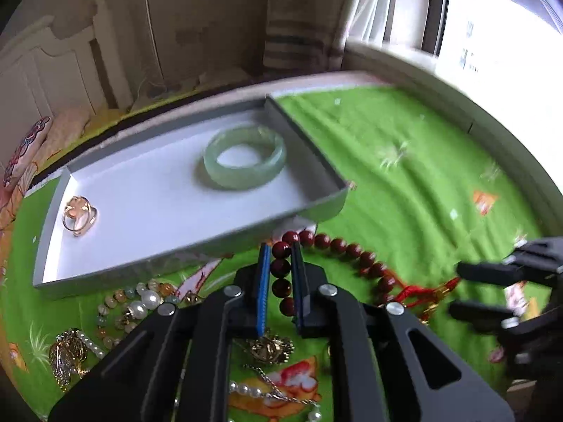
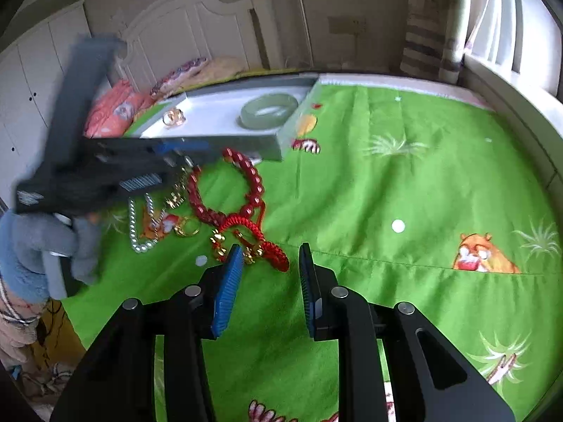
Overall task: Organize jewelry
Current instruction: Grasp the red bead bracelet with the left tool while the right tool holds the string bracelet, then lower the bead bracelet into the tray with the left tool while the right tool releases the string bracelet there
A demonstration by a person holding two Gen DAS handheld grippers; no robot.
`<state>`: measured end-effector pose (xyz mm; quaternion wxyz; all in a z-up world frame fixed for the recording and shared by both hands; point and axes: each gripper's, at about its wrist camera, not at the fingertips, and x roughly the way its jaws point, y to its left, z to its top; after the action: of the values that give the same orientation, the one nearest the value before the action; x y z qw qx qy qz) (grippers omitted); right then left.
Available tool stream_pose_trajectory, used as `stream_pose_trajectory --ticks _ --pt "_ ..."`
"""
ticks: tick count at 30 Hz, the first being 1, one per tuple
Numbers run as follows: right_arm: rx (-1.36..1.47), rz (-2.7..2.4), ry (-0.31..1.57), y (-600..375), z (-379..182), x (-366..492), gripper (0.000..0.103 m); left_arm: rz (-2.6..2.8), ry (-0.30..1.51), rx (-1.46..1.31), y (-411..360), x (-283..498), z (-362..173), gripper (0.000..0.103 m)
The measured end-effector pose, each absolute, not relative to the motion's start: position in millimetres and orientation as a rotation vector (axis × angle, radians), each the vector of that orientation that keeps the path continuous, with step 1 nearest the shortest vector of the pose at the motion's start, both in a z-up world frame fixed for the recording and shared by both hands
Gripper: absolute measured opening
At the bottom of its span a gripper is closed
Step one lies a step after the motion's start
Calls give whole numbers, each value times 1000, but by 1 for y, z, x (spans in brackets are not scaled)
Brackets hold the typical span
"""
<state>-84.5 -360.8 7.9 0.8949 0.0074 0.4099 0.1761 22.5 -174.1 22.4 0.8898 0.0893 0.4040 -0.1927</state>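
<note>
Red beads (image 1: pixel 281 274), round, dark and shiny, are sitting on a string on the green sheet (image 1: pixel 404 176), right by the grey tray (image 1: pixel 309 161). The left gripper (image 1: pixel 280 249) is squeezing the beads between its blue pads. The right gripper (image 2: pixel 271 256) is hanging a little open, holding nothing, by a red cord bracelet (image 2: pixel 260 246).

On the green bed sheet (image 1: pixel 404 161), the shallow grey tray (image 1: pixel 309 151) lies far; inside, pale green bangle (image 1: pixel 244 156) right, gold rings (image 1: pixel 79 215) left; dark red bead bracelet (image 1: pixel 337 246) near it.
</note>
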Motion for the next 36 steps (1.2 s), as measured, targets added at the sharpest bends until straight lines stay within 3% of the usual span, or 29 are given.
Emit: stream_pose_trajectory --ticks 5,8,11,36 --pt "-74 361 852 -345 3 -82 17 -416 770 177 -170 9 53 11" --pt "-110 369 774 -341 10 -91 8 -421 737 178 -170 -1 69 11" --pt "-110 357 724 -342 17 -97 7 -422 714 182 -169 -8 79 11" --pt "-93 373 541 -323 69 -94 7 -370 641 165 -121 -8 122 11"
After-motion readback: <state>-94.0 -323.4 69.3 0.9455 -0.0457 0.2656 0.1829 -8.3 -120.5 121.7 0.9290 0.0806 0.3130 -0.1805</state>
